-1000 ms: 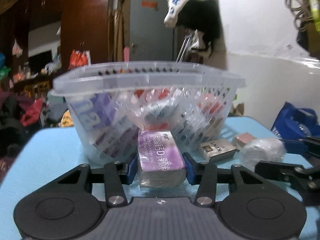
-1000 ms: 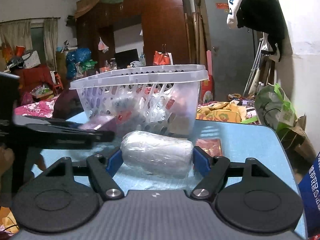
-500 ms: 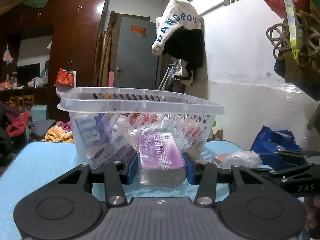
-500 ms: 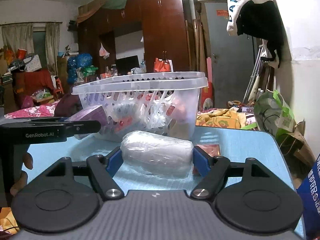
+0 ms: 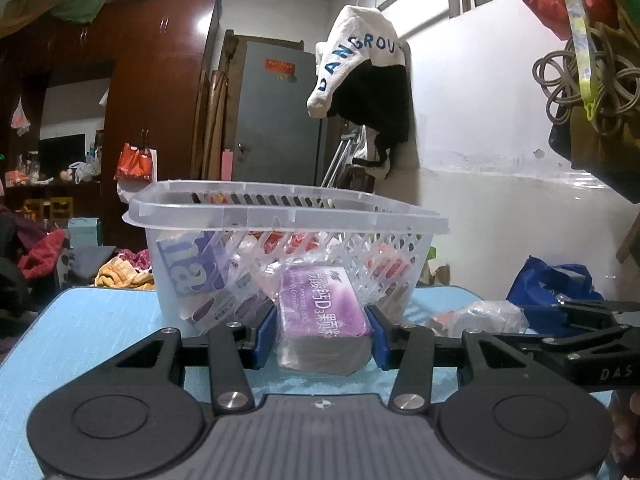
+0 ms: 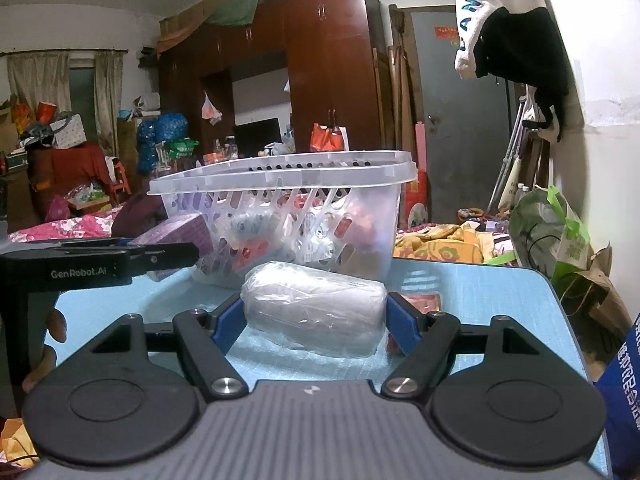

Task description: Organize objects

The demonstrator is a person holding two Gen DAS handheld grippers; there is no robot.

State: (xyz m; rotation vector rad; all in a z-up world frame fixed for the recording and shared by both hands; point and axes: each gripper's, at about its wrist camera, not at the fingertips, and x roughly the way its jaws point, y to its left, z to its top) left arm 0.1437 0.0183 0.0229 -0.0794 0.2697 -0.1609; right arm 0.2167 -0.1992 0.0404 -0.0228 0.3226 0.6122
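My left gripper [image 5: 322,330] is shut on a purple box [image 5: 320,312] with white lettering, held just in front of a clear plastic basket [image 5: 280,216] holding several packets. My right gripper [image 6: 316,320] is shut on a white roll wrapped in clear plastic [image 6: 316,308], held low over the blue table before the same basket [image 6: 288,172]. The left gripper with the purple box [image 6: 176,232] shows at the left of the right wrist view. The right gripper [image 5: 568,344] and its white roll [image 5: 488,316] show at the right of the left wrist view.
The blue table [image 5: 92,328] carries a small red packet [image 6: 424,304] beside the white roll. A blue bag [image 5: 552,284] sits at the table's right. A green-white bag [image 6: 548,224] and a paper bag [image 6: 600,292] stand past the table's right edge.
Both grippers have risen and levelled, keeping hold of the purple box and the white roll. The left gripper has drawn back a little from the basket.
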